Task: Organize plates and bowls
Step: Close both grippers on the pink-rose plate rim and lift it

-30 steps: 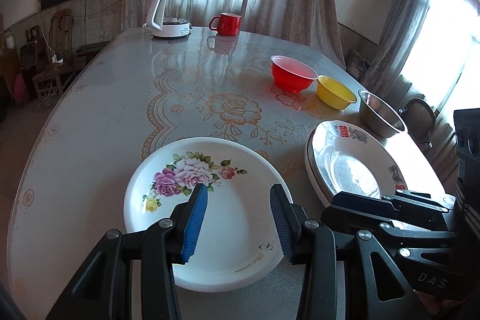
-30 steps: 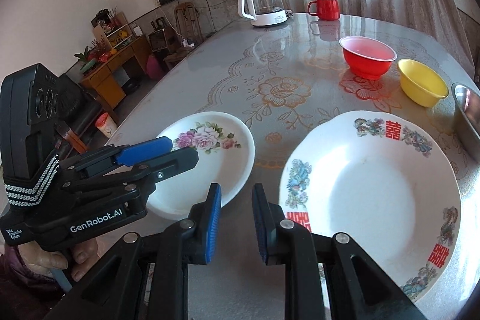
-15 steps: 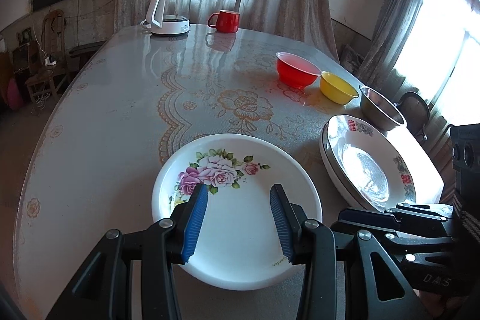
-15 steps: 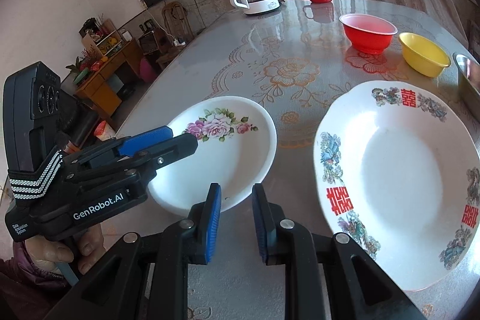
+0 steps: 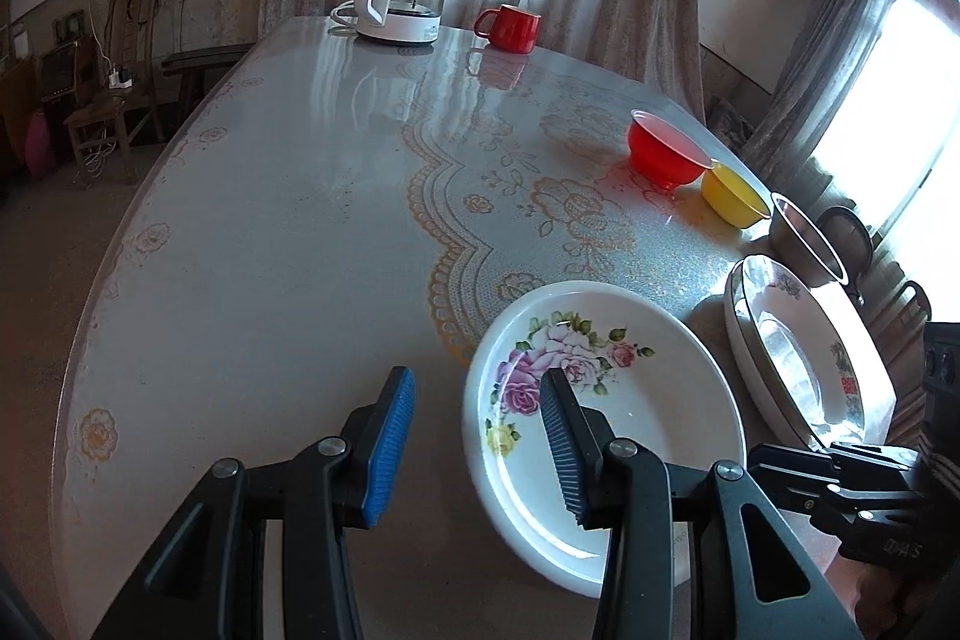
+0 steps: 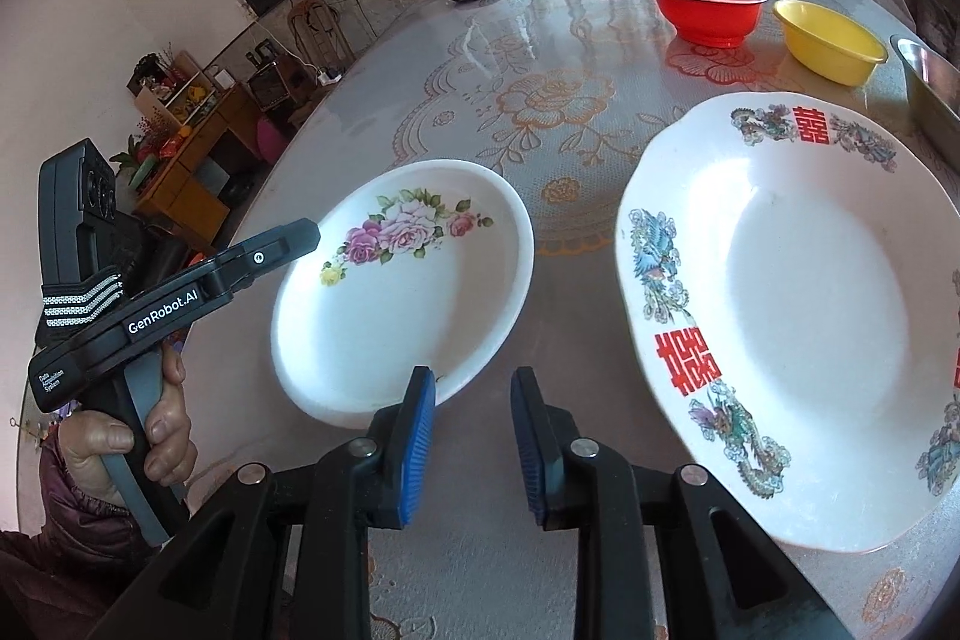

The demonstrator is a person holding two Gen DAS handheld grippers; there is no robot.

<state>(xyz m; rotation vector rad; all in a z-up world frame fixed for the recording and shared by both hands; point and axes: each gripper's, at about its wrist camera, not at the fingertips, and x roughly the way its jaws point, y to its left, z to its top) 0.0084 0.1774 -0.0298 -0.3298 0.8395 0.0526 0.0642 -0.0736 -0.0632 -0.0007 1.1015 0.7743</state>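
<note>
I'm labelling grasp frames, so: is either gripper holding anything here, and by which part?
Nothing is held. The left gripper stands open at the floral plate's left rim, unclamped. The right gripper has nothing between its opening jaws, over the table.

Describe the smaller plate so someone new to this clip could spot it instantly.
On the lace-patterned table, two white plates lie near the front edge. The floral plate lies on the left in the right wrist view. It is the smaller one, painted with pink roses; the larger plate beside it bears red characters.
</note>
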